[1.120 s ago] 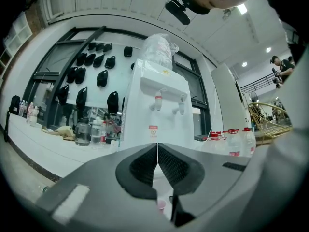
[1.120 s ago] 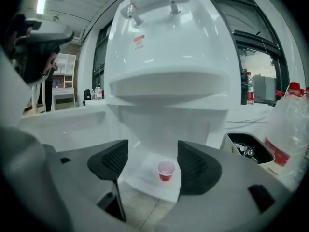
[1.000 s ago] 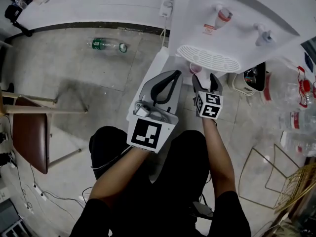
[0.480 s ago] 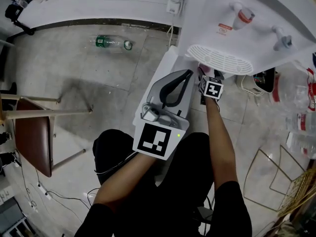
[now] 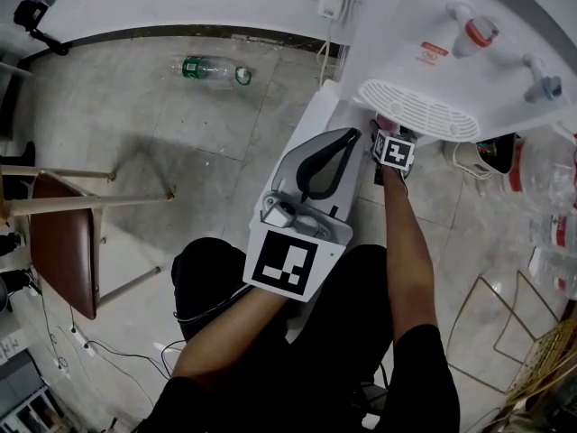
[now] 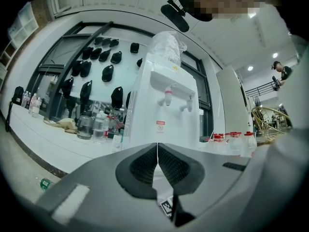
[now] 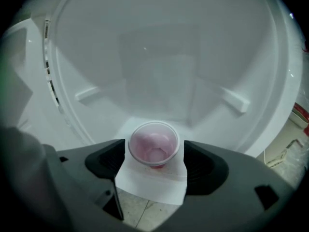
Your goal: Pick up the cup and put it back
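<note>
**Cup back on the water dispenser's ledge, right tongs letting go**

Nearest to us, the left tongs (image 5: 345, 137) hang in front of the water dispenser (image 5: 469, 70), short of its base. Their jaws are pressed together with nothing between them, as the left gripper view shows (image 6: 157, 147).

Closer in to the dispenser, the right tongs (image 5: 387, 128) reach under its white drip grille (image 5: 410, 108). Their jaws are spreading wide. The cup (image 7: 153, 146) stands upright between them, and the pads are beside its rim without squeezing it. It is a small clear cup with a pinkish inside. It sits on the white ledge (image 7: 152, 182) at the foot of the dispenser's recess, and from the head view we catch only a sliver of it (image 5: 385, 121) just below the grille.

Big water jugs (image 5: 541, 165) stand on the floor at the dispenser's right. On the floor to its left lies a green-labelled bottle (image 5: 212, 69), well apart. Further left still is a brown chair (image 5: 59, 251). A long white table (image 5: 180, 7) runs leftward from the dispenser.
</note>
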Tool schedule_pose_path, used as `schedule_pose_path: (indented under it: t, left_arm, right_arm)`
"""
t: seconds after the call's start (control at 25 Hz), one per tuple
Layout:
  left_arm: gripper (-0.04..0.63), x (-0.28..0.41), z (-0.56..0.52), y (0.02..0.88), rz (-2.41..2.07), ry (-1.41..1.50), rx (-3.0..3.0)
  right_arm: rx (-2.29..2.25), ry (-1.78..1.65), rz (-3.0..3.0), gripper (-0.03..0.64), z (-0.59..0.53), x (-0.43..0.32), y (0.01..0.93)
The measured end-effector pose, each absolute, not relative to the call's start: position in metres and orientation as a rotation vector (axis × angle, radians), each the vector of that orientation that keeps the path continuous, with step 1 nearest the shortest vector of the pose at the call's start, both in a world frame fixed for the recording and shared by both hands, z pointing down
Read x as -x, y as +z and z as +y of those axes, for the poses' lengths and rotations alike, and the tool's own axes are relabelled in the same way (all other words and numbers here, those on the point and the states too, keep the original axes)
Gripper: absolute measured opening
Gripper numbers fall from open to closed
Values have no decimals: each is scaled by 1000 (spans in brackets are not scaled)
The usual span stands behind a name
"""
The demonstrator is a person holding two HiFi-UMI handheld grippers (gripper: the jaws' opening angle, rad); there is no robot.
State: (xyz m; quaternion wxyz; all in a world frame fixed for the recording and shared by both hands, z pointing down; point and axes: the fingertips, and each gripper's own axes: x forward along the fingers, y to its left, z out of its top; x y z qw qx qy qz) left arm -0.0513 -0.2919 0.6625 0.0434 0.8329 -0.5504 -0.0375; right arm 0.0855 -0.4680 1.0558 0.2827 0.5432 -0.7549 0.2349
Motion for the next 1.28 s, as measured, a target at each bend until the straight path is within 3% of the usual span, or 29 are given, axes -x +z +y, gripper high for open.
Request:
schedule_pose_path:
  t: [1.28]
  left_arm:
    - [8, 41, -285, 663, -1646, -121, -2552]
  right_arm:
    - [-1446, 657, -2014, 327, -441, -103, 1031]
